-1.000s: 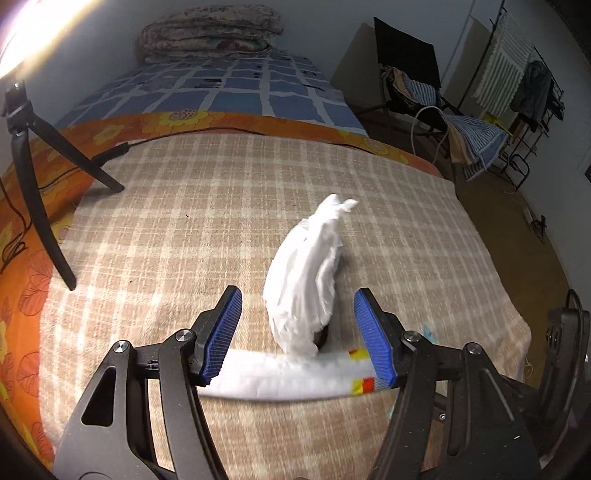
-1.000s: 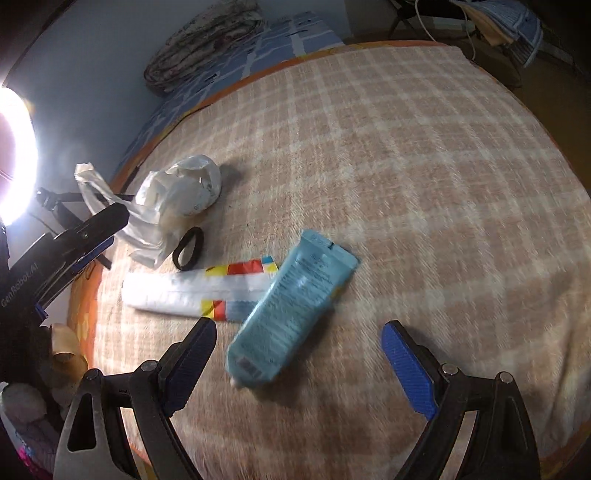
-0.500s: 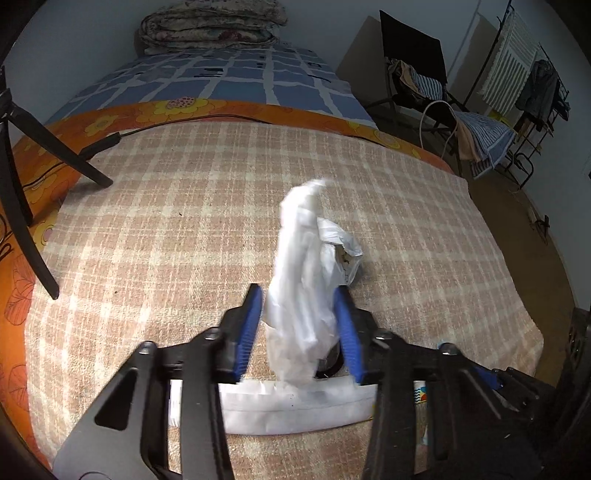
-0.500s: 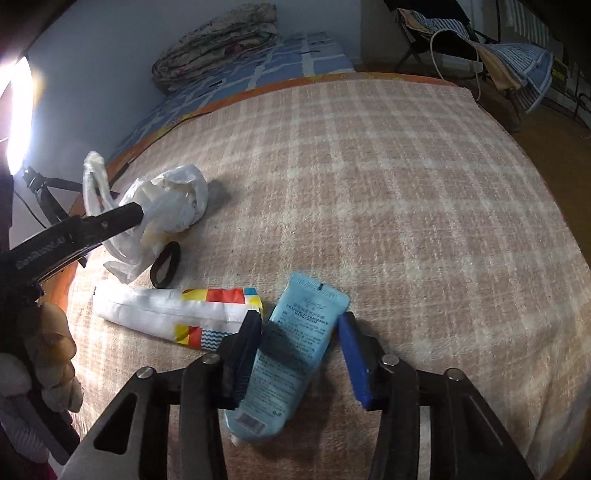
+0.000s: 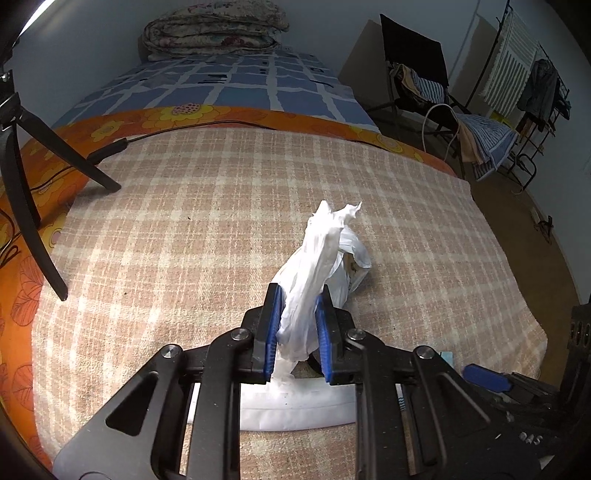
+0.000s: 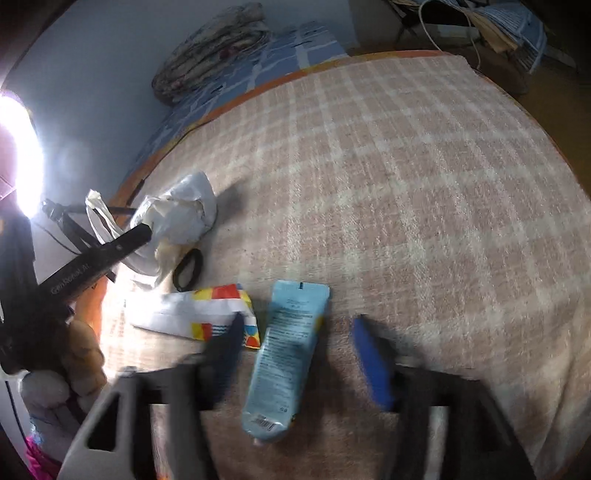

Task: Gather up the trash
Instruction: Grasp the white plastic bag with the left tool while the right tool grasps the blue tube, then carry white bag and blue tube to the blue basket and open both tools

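Note:
My left gripper (image 5: 298, 325) is shut on the handles of a white plastic bag (image 5: 317, 254), which rests on the plaid blanket; the bag also shows in the right wrist view (image 6: 177, 214). A white wrapper with red, yellow and blue blocks (image 6: 199, 314) lies just in front of the left gripper (image 5: 295, 402). A light blue tube (image 6: 288, 350) lies between the fingers of my right gripper (image 6: 303, 339); the jaws stand a little wider than the tube and are blurred. A black ring (image 6: 188, 264) lies beside the bag.
The plaid blanket (image 5: 184, 229) covers a bed with an orange flowered sheet (image 5: 44, 184). A black tripod (image 5: 22, 177) stands at the left. A folded quilt (image 5: 214, 29) lies at the far end. Chairs with clothes (image 5: 443, 92) stand beyond the bed's right side.
My left gripper has closed on the white bag's handles. My right gripper moved onto the blue tube, narrowed around it half a second ago, and its jaws now stand wider apart.

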Action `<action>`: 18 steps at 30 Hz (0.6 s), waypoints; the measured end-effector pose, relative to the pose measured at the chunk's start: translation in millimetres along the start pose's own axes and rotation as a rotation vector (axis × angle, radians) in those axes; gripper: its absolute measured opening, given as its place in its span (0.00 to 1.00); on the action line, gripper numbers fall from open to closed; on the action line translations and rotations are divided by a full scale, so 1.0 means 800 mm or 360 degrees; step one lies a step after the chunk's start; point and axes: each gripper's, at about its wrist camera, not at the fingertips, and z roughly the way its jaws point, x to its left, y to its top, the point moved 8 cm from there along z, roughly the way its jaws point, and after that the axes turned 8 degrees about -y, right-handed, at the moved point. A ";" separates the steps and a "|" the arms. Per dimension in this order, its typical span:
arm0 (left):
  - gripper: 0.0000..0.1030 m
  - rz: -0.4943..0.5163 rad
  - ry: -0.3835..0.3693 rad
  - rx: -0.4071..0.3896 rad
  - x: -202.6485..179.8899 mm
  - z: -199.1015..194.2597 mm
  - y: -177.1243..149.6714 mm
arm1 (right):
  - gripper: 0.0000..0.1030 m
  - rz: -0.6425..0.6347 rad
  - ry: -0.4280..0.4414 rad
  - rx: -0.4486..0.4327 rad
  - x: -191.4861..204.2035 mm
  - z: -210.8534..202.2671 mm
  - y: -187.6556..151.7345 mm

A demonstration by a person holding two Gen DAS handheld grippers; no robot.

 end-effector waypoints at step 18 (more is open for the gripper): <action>0.13 -0.0002 0.0001 -0.0086 0.001 -0.044 0.007 | 0.04 -0.0477 -0.0287 -0.0101 0.005 -0.035 -0.034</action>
